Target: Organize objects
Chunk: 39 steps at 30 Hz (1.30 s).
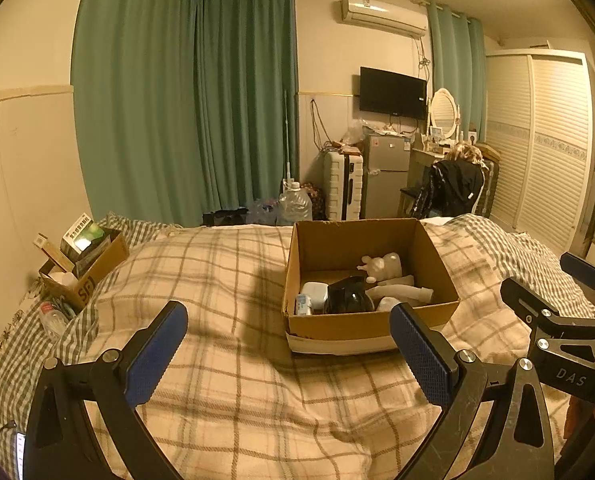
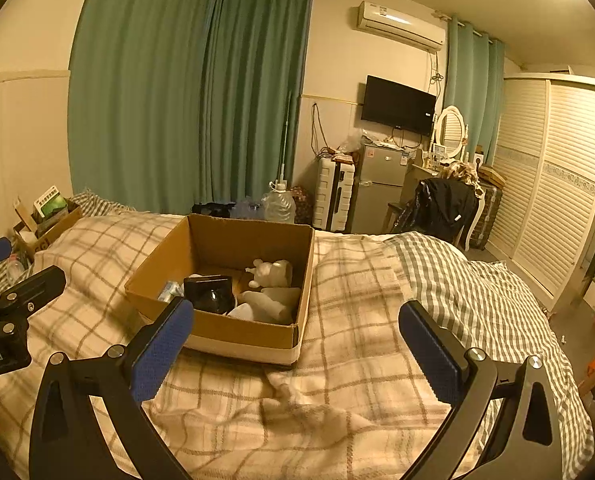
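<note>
Left wrist: your left gripper (image 1: pixel 289 354) nearest lens, fingers spread wide, nothing between them, over plaid blanket (image 1: pixel 225 380). Cardboard box (image 1: pixel 337 326) sits on blanket ahead, right of centre, long axis running left-right across view, open top up. Inside: white figurine (image 1: pixel 381 266), black item (image 1: pixel 347 298), white containers.

Right wrist: your right gripper (image 2: pixel 295 344) fingers also apart, empty. Same box ahead-left, near corner pointing toward lens, long axis skewed. Left gripper at left edge.
</note>
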Each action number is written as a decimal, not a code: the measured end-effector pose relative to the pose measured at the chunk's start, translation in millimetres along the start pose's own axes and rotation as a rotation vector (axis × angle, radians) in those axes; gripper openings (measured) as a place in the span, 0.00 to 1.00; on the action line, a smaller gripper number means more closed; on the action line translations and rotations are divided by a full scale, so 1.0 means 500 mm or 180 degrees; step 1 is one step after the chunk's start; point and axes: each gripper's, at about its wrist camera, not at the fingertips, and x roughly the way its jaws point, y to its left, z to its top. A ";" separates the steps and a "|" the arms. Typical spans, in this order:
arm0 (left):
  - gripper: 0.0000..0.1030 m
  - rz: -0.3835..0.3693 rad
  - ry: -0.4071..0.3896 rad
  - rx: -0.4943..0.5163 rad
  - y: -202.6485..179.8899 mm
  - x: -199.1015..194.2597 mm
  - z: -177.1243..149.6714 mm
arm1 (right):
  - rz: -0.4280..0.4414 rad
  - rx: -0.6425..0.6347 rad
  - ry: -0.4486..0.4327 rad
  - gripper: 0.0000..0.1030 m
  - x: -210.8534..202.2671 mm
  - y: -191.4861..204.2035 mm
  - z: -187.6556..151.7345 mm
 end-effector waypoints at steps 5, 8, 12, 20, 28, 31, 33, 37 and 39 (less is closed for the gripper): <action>1.00 0.0014 0.0007 -0.0002 0.000 -0.001 -0.002 | -0.0008 0.0023 -0.0009 1.00 -0.002 -0.005 -0.001; 1.00 0.0003 0.0015 -0.0002 -0.001 -0.001 -0.003 | 0.0004 0.0040 -0.0010 1.00 -0.002 -0.006 -0.001; 1.00 0.0011 0.0023 0.0012 -0.003 0.000 -0.004 | 0.0010 0.0047 0.0011 1.00 0.002 -0.006 -0.003; 1.00 0.0033 0.0030 -0.0002 -0.003 0.001 -0.005 | 0.0008 0.0067 -0.0014 1.00 -0.003 -0.007 -0.004; 1.00 0.0018 -0.0007 -0.0021 -0.003 -0.006 -0.003 | 0.0016 0.0062 -0.0023 1.00 -0.007 -0.005 -0.003; 1.00 0.0021 -0.0003 -0.0037 0.000 -0.007 -0.003 | 0.0022 0.0047 -0.0039 1.00 -0.010 -0.001 -0.002; 1.00 0.0019 -0.0003 -0.0041 0.001 -0.007 -0.002 | 0.0023 0.0051 -0.0042 1.00 -0.011 -0.002 -0.001; 1.00 0.0018 -0.0009 -0.0030 0.001 -0.008 -0.001 | 0.0026 0.0061 -0.0035 1.00 -0.013 -0.003 -0.001; 1.00 0.0013 -0.0021 -0.0019 -0.001 -0.009 -0.001 | 0.0023 0.0061 -0.0034 1.00 -0.012 -0.003 -0.001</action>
